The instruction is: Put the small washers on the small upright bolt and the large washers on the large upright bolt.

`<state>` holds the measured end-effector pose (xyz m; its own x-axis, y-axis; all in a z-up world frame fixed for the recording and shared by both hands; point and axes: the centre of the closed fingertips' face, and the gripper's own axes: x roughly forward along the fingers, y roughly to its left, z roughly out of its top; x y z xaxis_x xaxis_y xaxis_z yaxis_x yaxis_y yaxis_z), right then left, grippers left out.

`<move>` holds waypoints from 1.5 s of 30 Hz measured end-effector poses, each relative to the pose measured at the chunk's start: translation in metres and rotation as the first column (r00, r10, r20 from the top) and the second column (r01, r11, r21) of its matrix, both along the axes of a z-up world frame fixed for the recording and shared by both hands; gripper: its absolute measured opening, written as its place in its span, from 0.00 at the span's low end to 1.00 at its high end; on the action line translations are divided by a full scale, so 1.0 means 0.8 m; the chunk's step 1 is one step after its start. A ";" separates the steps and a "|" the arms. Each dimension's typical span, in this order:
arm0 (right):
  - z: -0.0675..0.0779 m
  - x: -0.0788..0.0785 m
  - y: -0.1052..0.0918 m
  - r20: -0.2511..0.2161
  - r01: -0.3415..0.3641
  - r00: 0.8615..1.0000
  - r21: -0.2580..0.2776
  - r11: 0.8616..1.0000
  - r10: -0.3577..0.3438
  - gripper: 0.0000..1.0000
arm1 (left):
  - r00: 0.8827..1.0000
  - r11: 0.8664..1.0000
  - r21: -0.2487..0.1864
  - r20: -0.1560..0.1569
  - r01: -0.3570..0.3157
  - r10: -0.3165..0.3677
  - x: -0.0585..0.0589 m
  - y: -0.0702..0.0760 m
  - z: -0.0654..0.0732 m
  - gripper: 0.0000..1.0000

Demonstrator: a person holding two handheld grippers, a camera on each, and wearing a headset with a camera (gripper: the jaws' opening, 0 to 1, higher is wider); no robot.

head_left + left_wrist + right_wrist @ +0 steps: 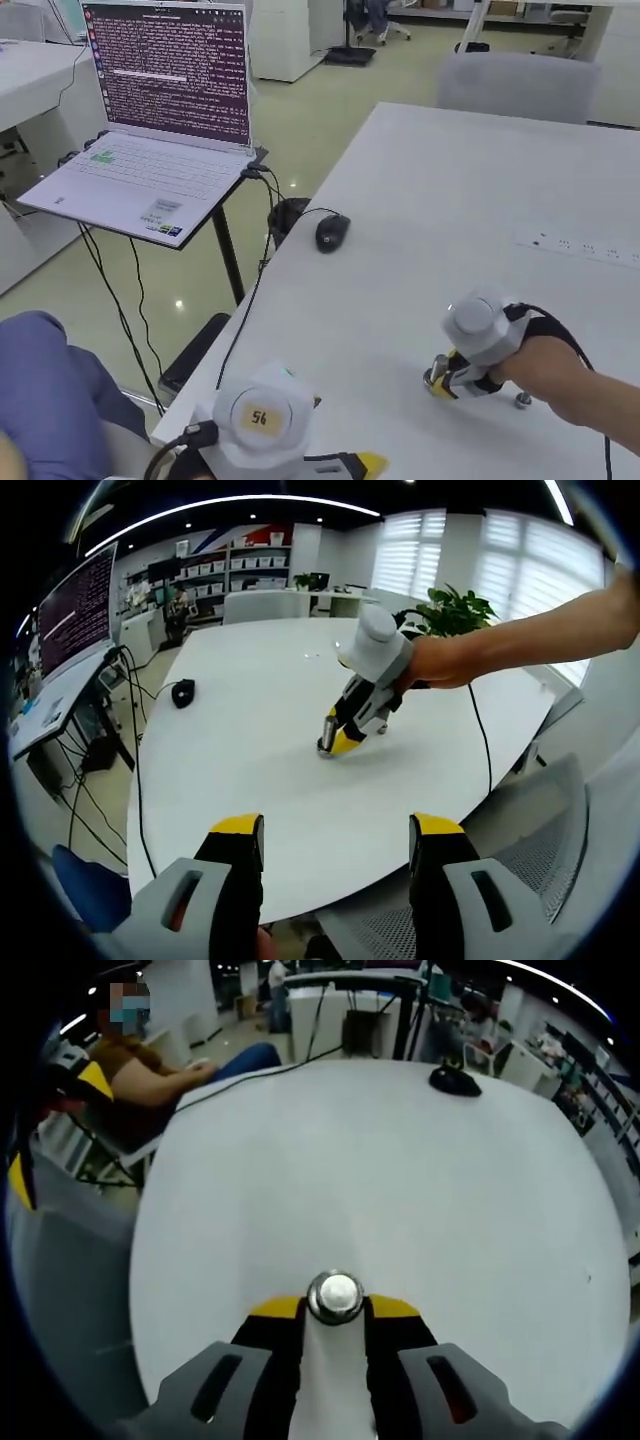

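Our right gripper [335,1312] is clenched on one round silver metal piece [335,1296], pinched between its two yellow-tipped jaws; whether this is a bolt seen end-on or a washer we cannot tell. In the head view that piece stands at the jaw tips, touching the white table [450,200]. Just behind this gripper, beside the hand [545,365] that holds it, lies one small loose metal bit [522,400], too small to name. Well ahead of the jaws sits one black mouse [455,1080], and beyond the table edge stands one open laptop [165,120]. Our left gripper [337,828] hangs released, its two jaws apart with nothing between them, at the table's near edge, looking across at the right gripper, well apart from it.
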<state>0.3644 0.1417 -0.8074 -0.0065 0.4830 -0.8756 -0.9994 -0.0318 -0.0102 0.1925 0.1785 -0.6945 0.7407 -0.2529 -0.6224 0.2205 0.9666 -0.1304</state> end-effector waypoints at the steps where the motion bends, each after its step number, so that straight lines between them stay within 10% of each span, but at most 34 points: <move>1: 0.000 0.000 0.000 -0.001 0.009 1.000 0.007 1.000 -0.009 0.24 | 1.000 1.000 -0.008 -0.002 -0.003 0.003 0.001 -0.001 -0.002 0.58; 12: 0.003 -0.022 -0.030 -0.060 0.148 0.988 0.106 0.983 -0.142 0.26 | 0.999 0.999 -0.005 -0.007 0.038 -0.038 0.010 -0.018 -0.008 0.58; 32: -0.012 -0.076 -0.160 -0.115 0.300 0.952 0.191 0.935 -0.282 0.36 | 0.995 0.995 0.014 -0.024 0.101 -0.100 0.035 -0.038 -0.034 0.58; 45: 0.010 -0.052 -0.236 -0.127 0.520 0.853 0.292 0.803 -0.506 0.45 | 0.990 0.989 0.054 -0.044 0.139 -0.136 0.040 -0.029 -0.043 0.58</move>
<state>0.3227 -0.0474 -0.7997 0.2858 0.6668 -0.6882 -0.8686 0.4837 0.1079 0.2244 0.1556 -0.7292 0.6757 -0.3139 -0.6669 0.3475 0.9336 -0.0873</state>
